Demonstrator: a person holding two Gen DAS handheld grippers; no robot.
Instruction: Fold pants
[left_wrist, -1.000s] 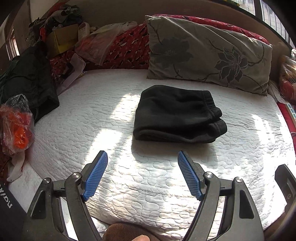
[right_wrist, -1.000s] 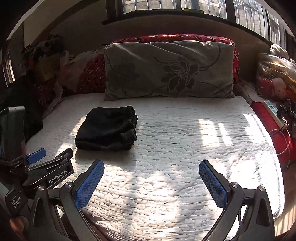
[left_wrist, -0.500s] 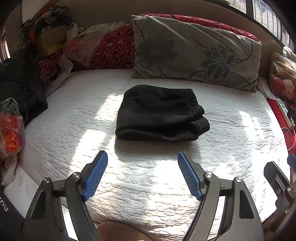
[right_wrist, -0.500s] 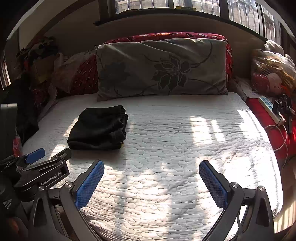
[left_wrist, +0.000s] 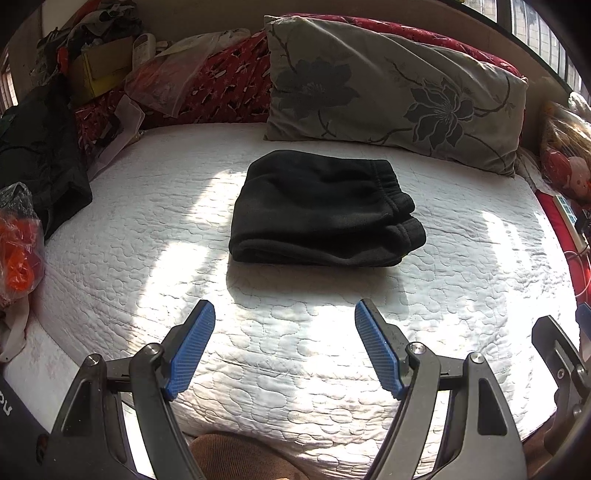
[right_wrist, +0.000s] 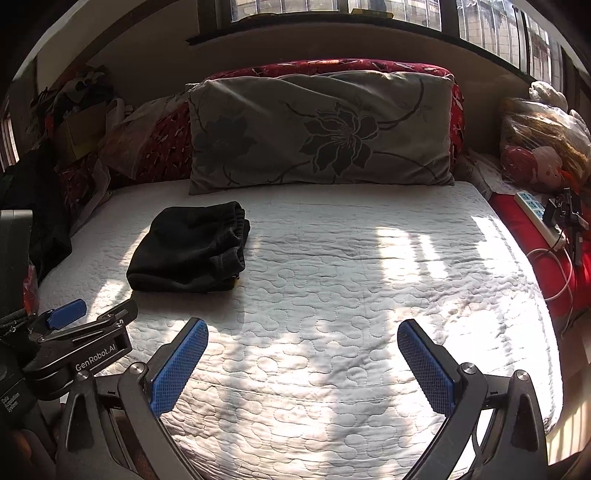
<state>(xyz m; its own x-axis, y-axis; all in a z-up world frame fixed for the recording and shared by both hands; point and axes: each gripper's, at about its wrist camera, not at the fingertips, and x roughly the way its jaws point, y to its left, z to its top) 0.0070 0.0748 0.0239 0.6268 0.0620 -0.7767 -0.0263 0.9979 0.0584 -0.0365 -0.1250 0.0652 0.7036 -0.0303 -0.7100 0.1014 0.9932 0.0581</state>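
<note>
Both tools, left (left_wrist: 284, 345) and right (right_wrist: 303, 363), hang spread wide and empty over the bed (left_wrist: 295, 317). Folded pants (left_wrist: 321, 216) lie ahead of the left tool, well apart from both.

The folded pants (left_wrist: 325, 218) sit on the bed (left_wrist: 295, 332), left of the bed's middle and well in front of the pillow (left_wrist: 395, 92), which leans against the headboard end; the left tongs (left_wrist: 284, 332) hang over the near edge of the bed with the pants straight ahead, apart from them; the right tongs (right_wrist: 303, 350) hang over the near edge too, further right, so the pants lie ahead to their left; bags and clutter (left_wrist: 96, 66) pile up along the bed's left side; a power strip (right_wrist: 535, 210) lies off the bed's right side near the far end.
</note>
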